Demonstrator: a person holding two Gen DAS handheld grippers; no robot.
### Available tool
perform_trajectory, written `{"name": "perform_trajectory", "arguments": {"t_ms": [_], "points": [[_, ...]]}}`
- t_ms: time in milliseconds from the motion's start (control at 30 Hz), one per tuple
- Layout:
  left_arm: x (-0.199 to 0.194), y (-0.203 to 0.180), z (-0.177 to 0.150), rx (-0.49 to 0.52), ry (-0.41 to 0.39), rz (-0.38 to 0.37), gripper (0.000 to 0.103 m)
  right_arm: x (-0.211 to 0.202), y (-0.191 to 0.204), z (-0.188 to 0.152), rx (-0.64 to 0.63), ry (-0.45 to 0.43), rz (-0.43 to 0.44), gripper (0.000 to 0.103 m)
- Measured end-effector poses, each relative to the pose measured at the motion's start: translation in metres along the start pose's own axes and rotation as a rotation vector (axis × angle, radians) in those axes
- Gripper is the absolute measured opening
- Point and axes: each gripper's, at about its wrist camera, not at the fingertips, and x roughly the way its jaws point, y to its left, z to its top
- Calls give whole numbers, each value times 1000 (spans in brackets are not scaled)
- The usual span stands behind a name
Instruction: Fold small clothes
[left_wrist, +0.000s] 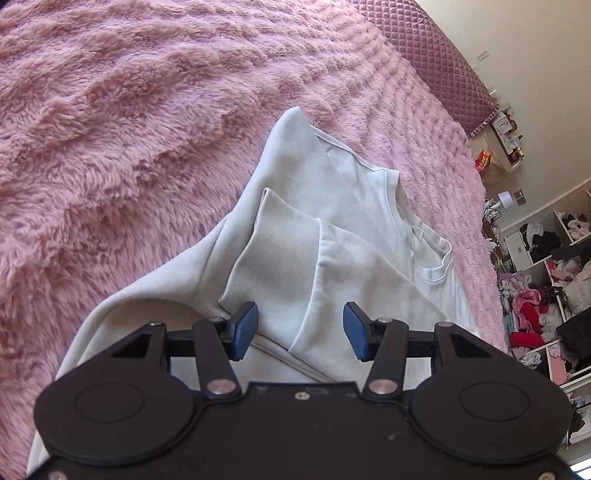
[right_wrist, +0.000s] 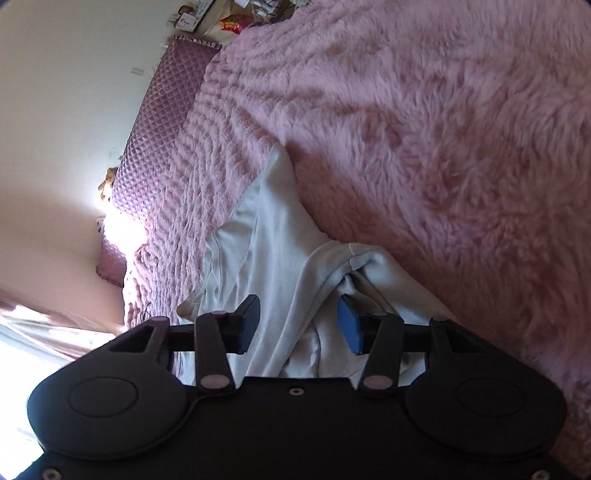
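A white long-sleeved top (left_wrist: 332, 206) lies partly folded on the pink fluffy blanket (left_wrist: 129, 129), with one sleeve laid over its body and the neckline (left_wrist: 436, 258) to the right. My left gripper (left_wrist: 300, 330) hovers over the folded sleeve, open, its blue pads clear of the cloth. In the right wrist view the same top (right_wrist: 273, 236) runs away from me. My right gripper (right_wrist: 300, 323) stands open with a loose ridge of the cloth between its fingers. A bunched hem (right_wrist: 354, 258) sits just past the right pad.
A quilted purple headboard (left_wrist: 436, 55) bounds the bed's far side and shows in the right wrist view too (right_wrist: 155, 122). Beyond the bed's right edge stand open shelves (left_wrist: 546, 280) stuffed with clothes and a cluttered nightstand (left_wrist: 506, 136). Fluffy blanket surrounds the top.
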Motion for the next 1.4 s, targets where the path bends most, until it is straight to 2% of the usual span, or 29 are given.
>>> {"name": "perform_trajectory", "arguments": {"t_ms": [33,67,100,133,233,300,400,467,533,600,700,767,833,900,1000,1067,1100,1133,1167,1267,1300,1367,1400], "points": [[2,0,0,0,2,0,52,2,-3,0,28,-15,13,48],[3,1,1,2,5,-1,52,3,-6,0,50,-22,28,40],[3,1,1,6,8,-1,52,3,-8,1,68,-29,31,14],[4,1,1,10,10,-2,52,2,-8,2,75,-30,17,5],[3,2,1,18,13,-11,53,-19,-9,1,115,-77,50,4],[3,5,0,32,15,-19,55,-28,-10,-3,107,-90,16,3],[4,6,-1,47,20,-20,55,-19,-26,-4,90,-50,-60,1],[-1,5,0,48,22,-21,55,-17,-33,-2,121,-33,-45,1],[-10,3,1,54,17,-21,55,-25,-30,-1,141,-33,-36,10],[-22,0,3,70,-19,-44,55,-35,-17,-1,94,-30,-51,21],[-34,-5,7,83,-74,-75,55,-50,5,-1,-72,-85,-109,26],[-33,-7,9,87,-78,-93,56,-50,8,4,-109,-98,-120,29],[-26,-6,10,64,-52,-79,56,-44,-4,12,-22,-75,-126,32],[-18,-3,9,34,-32,-68,56,-36,-19,17,97,-43,-88,32],[-9,2,4,23,-6,-43,56,-29,-34,16,231,-41,-33,32],[-4,5,1,43,0,-30,56,-26,-41,16,289,-74,-13,32],[-3,4,0,53,-1,-29,56,-24,-43,16,311,-84,0,31],[-3,4,-1,65,-3,-27,56,-21,-43,15,334,-95,-4,25],[-2,4,-2,77,-3,-24,56,-21,-44,15,339,-107,-17,6],[0,3,-2,92,1,-21,57,-27,-44,9,359,-132,-25,6],[0,4,-2,93,2,-22,58,-30,-41,8,358,-146,-29,0],[2,7,-3,97,4,-18,58,-39,-44,6,349,-194,-75,0],[4,8,-3,97,6,-15,58,-41,-52,8,365,-190,-75,0]]}}
